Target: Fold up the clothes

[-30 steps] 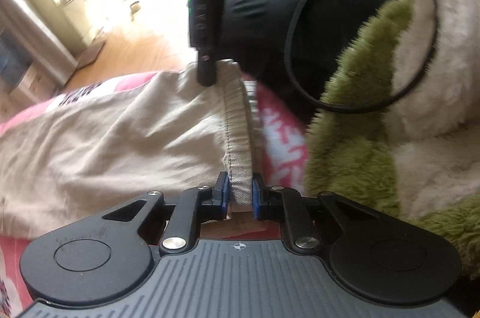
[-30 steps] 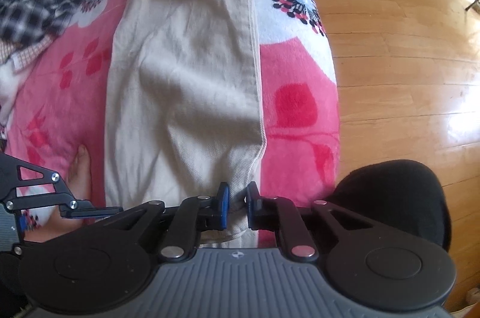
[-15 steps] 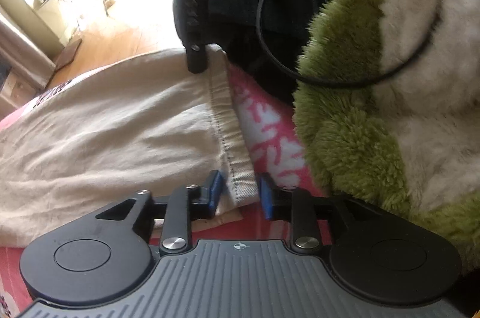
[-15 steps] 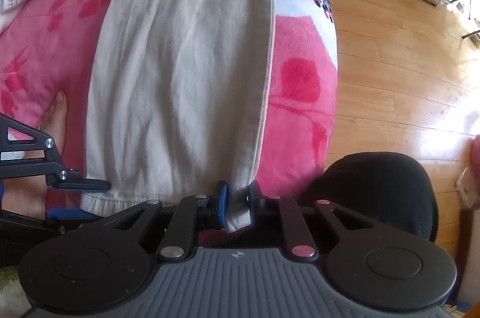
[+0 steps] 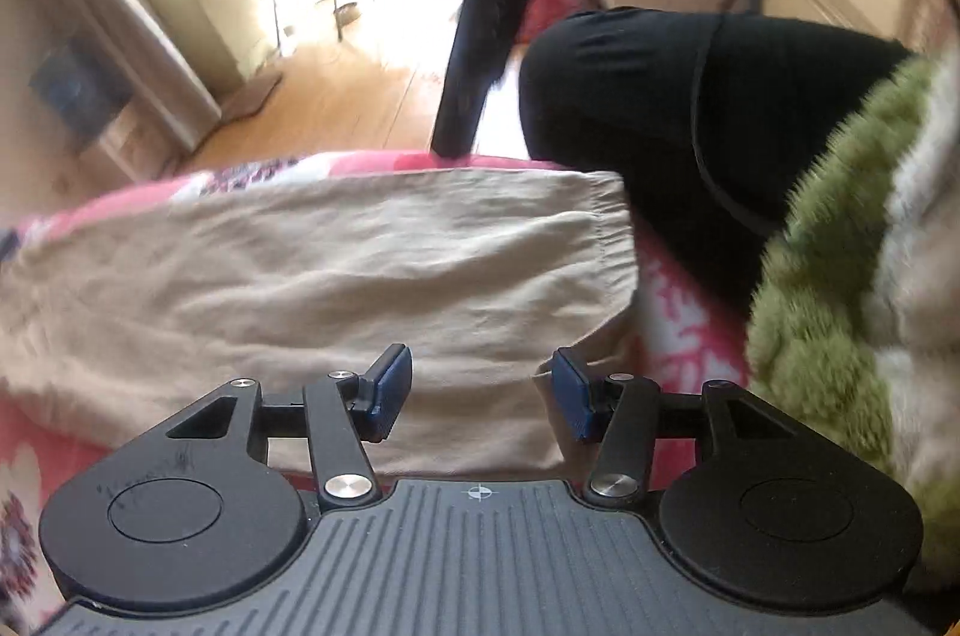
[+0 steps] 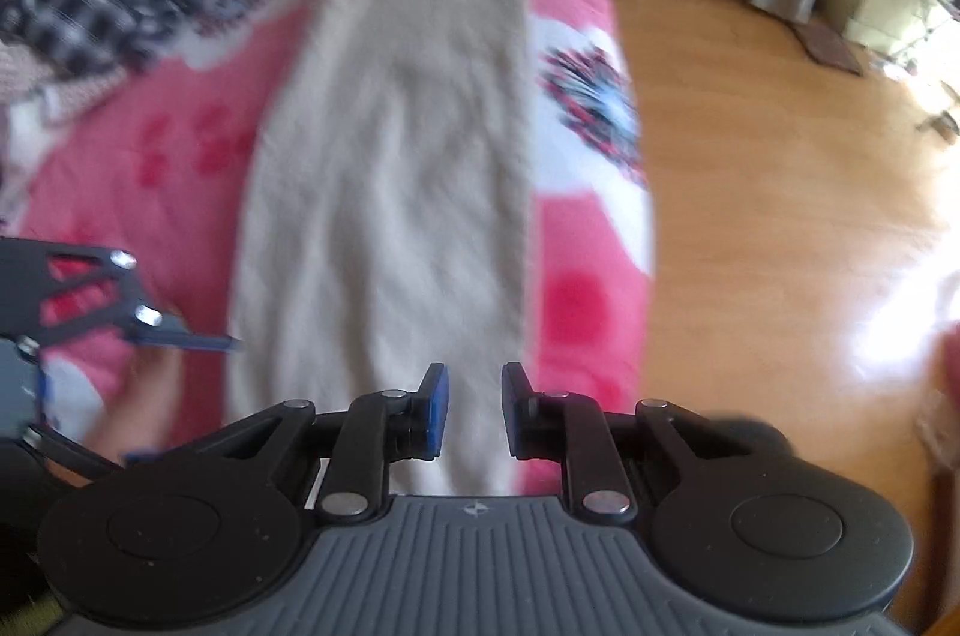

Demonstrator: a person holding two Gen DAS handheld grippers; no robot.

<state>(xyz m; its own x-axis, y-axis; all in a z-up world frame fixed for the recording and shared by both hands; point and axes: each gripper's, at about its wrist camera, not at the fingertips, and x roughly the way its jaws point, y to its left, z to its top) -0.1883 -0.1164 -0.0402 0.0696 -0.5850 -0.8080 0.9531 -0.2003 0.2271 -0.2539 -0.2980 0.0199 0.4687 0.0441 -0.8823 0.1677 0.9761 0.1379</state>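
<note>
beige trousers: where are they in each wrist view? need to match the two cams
Left wrist: beige trousers lie across the middle, hem at right, above the open left gripper.
Right wrist: they run lengthwise up the centre, from the open right gripper to the far edge.
Shared landmark: pink floral blanket under them.

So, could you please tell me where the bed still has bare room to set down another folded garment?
Bare pink blanket lies between the beige trousers and the checked clothes. A narrower strip runs between the trousers and the bed's floor-side edge. The checked heap crowds the far corner.
</note>
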